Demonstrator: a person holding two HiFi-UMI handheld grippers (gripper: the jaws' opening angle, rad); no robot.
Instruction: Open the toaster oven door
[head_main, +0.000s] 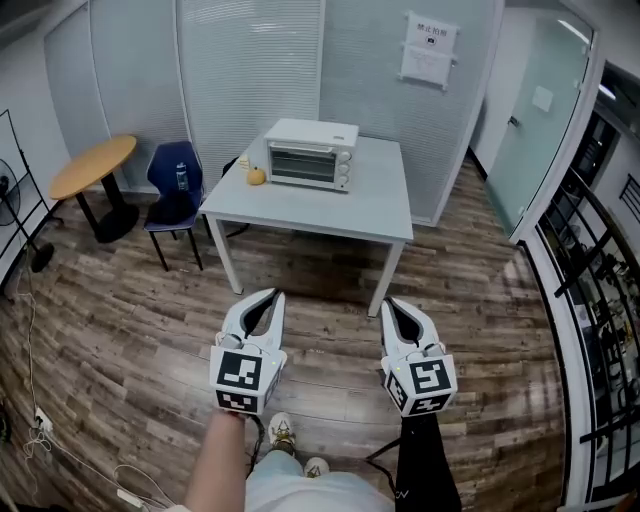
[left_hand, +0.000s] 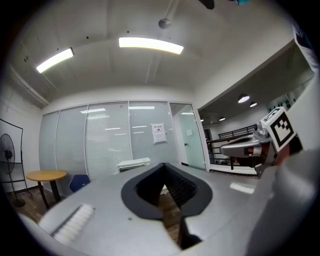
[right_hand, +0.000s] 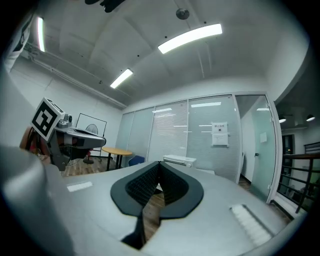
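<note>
1. Fingers (left_hand: 180, 189) of the left gripper (head_main: 268, 296) are clenched tip to tip with nothing between them. The right gripper (head_main: 391, 303) is clenched and empty too. Release one pair before you reach.
2. The oven (head_main: 312, 153) sits toward the back of the counter (head_main: 330, 215), well apart from both grippers, with bare floor (head_main: 330, 335) between. Step up to the counter's near edge first; do not stretch from where you stand.
3. The door (head_main: 303, 164) faces you and looks shut. Its handle is too small to make out at this range, so find it once you are close. It likely runs along the top edge, and the door likely swings down.
4. Take the handle square on with one gripper, then pull out and down in an arc. The oven looks light and may slide, so rest the other gripper on its top.
5. Keep clear of the small orange thing (head_main: 256, 176) just beside the oven.
</note>
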